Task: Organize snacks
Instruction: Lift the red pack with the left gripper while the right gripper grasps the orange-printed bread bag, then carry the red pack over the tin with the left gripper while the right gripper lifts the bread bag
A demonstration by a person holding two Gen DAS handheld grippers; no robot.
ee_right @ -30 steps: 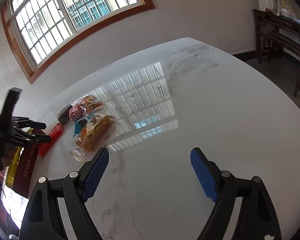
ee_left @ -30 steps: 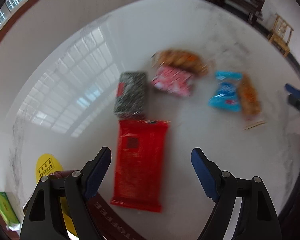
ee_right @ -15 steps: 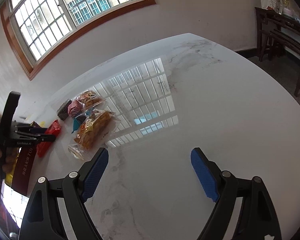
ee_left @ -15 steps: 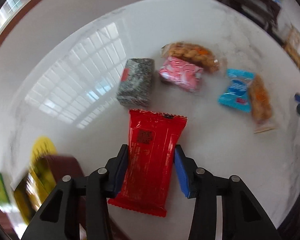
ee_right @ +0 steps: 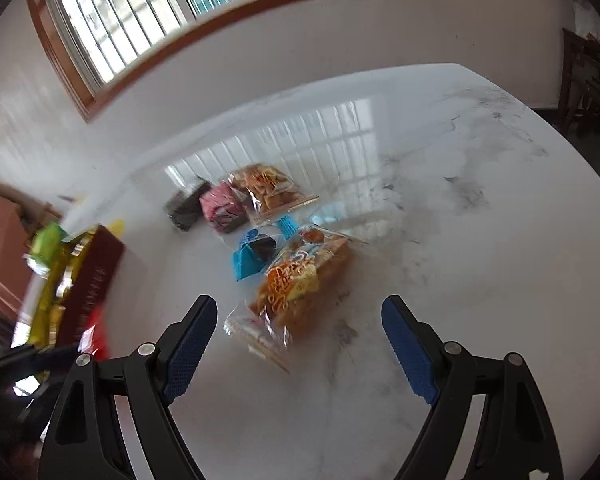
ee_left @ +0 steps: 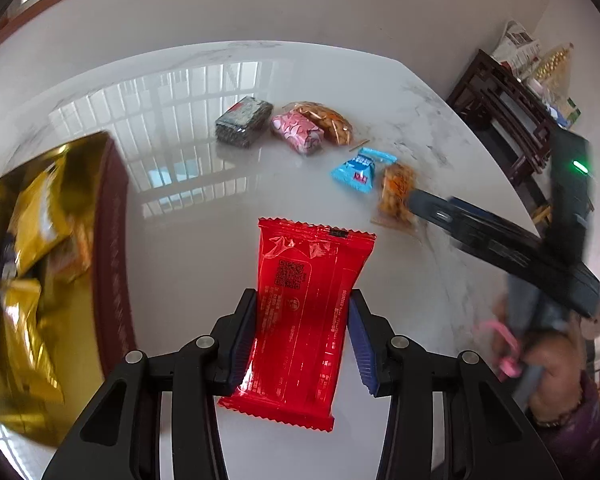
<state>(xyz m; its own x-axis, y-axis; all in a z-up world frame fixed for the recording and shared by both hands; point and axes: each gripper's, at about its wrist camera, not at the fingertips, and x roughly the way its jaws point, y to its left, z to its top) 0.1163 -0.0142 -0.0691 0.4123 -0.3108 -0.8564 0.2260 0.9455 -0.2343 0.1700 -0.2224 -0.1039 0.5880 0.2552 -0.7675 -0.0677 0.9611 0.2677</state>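
Observation:
My left gripper [ee_left: 302, 300] is shut on a red snack packet [ee_left: 300, 320], held by its long sides above the white marble table [ee_left: 204, 240]. A dark red box with a gold lining [ee_left: 112, 240], holding gold-wrapped snacks, sits just left of it. My right gripper [ee_right: 300, 306] stands open over a clear bag of orange snacks [ee_right: 300, 280] and touches nothing. Behind that bag lie a blue packet [ee_right: 252, 256], a pink packet [ee_right: 222, 208], a dark packet [ee_right: 186, 210] and a second clear bag of orange snacks [ee_right: 266, 188].
In the left wrist view the right gripper [ee_left: 432, 208] and the hand holding it come in from the right, beside the orange bag [ee_left: 396, 192]. Dark wooden furniture [ee_left: 512, 120] stands past the table's right edge. A window [ee_right: 180, 12] is in the far wall.
My left gripper shut on the red packet, lifted it off the table and swung left, bringing the gold-lined box into view. My right gripper moved in over the snack pile, still open.

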